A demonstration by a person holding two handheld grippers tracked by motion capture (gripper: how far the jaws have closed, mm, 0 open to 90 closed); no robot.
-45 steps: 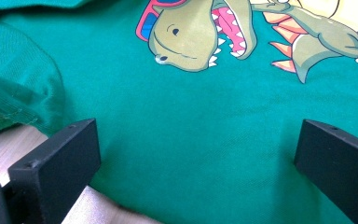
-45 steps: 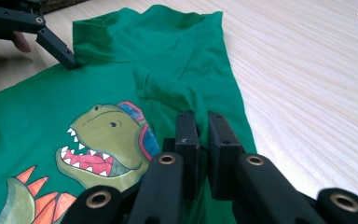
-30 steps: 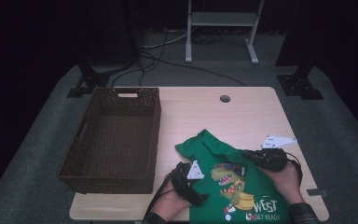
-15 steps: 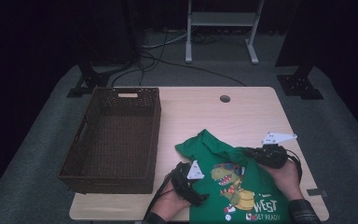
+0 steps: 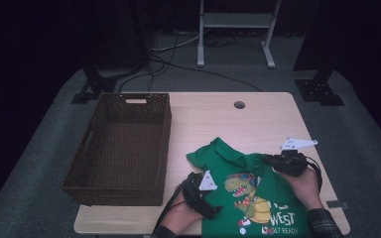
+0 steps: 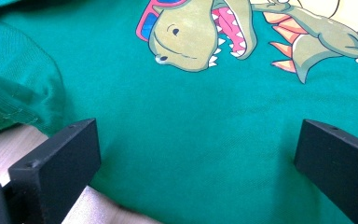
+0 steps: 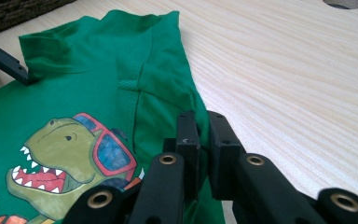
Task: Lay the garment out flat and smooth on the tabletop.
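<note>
Green cotton covers the near right part of the light wooden counter [image 5: 258, 119]: a child's T-shirt [image 5: 250, 198] printed with a cartoon dinosaur in sunglasses [image 5: 245, 191] and white lettering. It lies mostly flat, its lower hem at the counter's near edge, and its collar end and one sleeve are bunched toward the middle of the counter.

At the shirt's left edge, the left gripper [image 6: 200, 158] sits low over the fabric in the person's left hand [image 5: 181, 215]. In the left gripper view its two black jaws stand wide apart. Between them lies smooth green cloth, with the dinosaur's head just beyond, and the pads press on nothing. A strip of bare wood shows under the left jaw.

By the shirt's right edge, the right gripper [image 7: 203, 140] is held in the person's right hand [image 5: 305, 186], and its grey three-cornered plate sticks up above it. In the right gripper view its jaws are drawn close together on a raised fold of the green fabric near the shirt's side. The cloth is pinched between the two pads. The far-off tip of the other gripper touches the sleeve at the upper left of that view.

A dark brown woven basket [image 5: 151, 119] stands on the left half of the counter, just beside the shirt but apart from it. A round cable hole [image 5: 239, 105] lies in the counter top beyond the shirt.
</note>
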